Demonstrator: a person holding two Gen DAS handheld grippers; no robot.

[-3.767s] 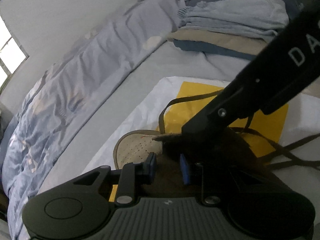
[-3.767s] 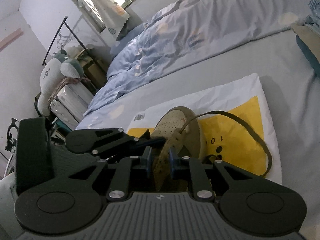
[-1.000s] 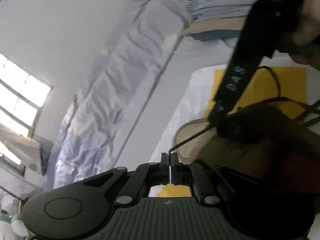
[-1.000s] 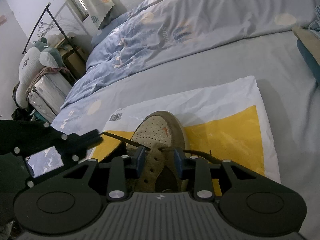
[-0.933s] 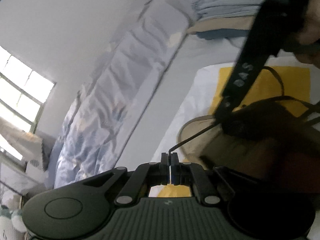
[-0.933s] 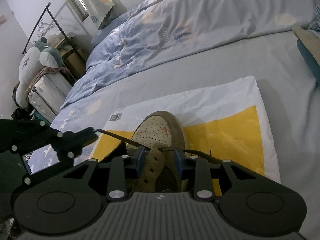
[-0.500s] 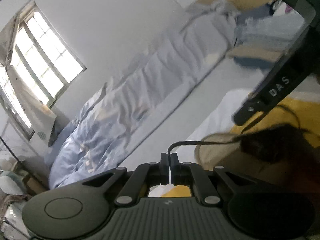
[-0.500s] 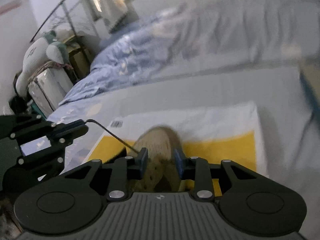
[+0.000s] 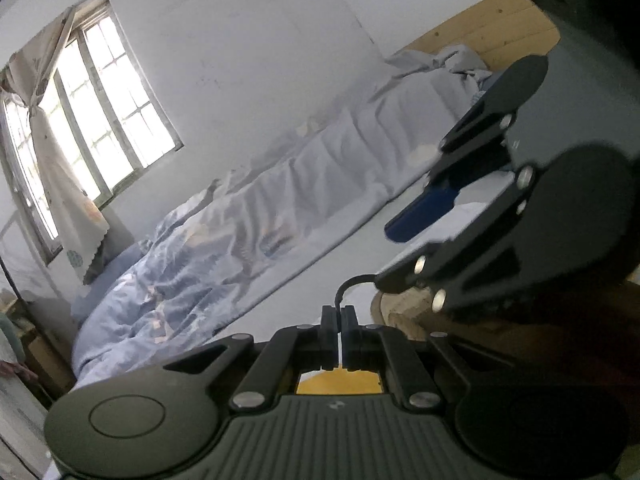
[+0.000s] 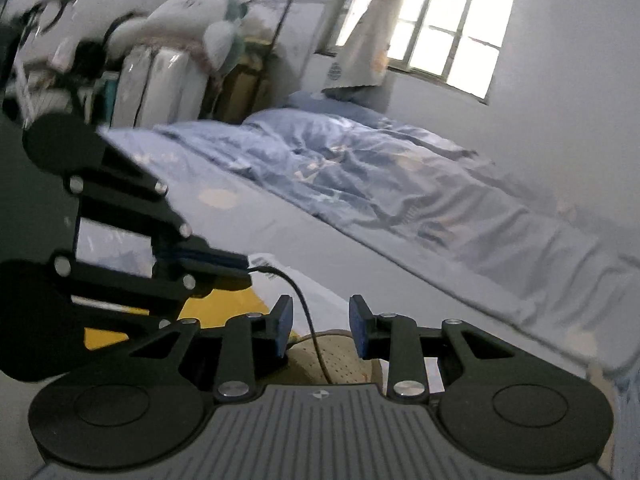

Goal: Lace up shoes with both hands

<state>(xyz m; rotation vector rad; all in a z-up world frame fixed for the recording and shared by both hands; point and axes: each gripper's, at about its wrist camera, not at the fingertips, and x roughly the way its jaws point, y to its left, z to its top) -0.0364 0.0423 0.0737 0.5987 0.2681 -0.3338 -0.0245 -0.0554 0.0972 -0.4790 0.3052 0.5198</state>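
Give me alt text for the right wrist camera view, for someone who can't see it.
The right gripper hovers with fingers apart over a tan perforated shoe, while the left gripper pinches the dark shoelace that arcs down between them. Behind are a bed with a rumpled blue duvet and a bright window.

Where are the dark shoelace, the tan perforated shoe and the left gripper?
dark shoelace (image 10: 305, 312), right wrist view, on its curved mid-run.
tan perforated shoe (image 10: 340, 354), right wrist view, on the perforated toe.
left gripper (image 10: 236, 266), right wrist view, at its closed fingertips.
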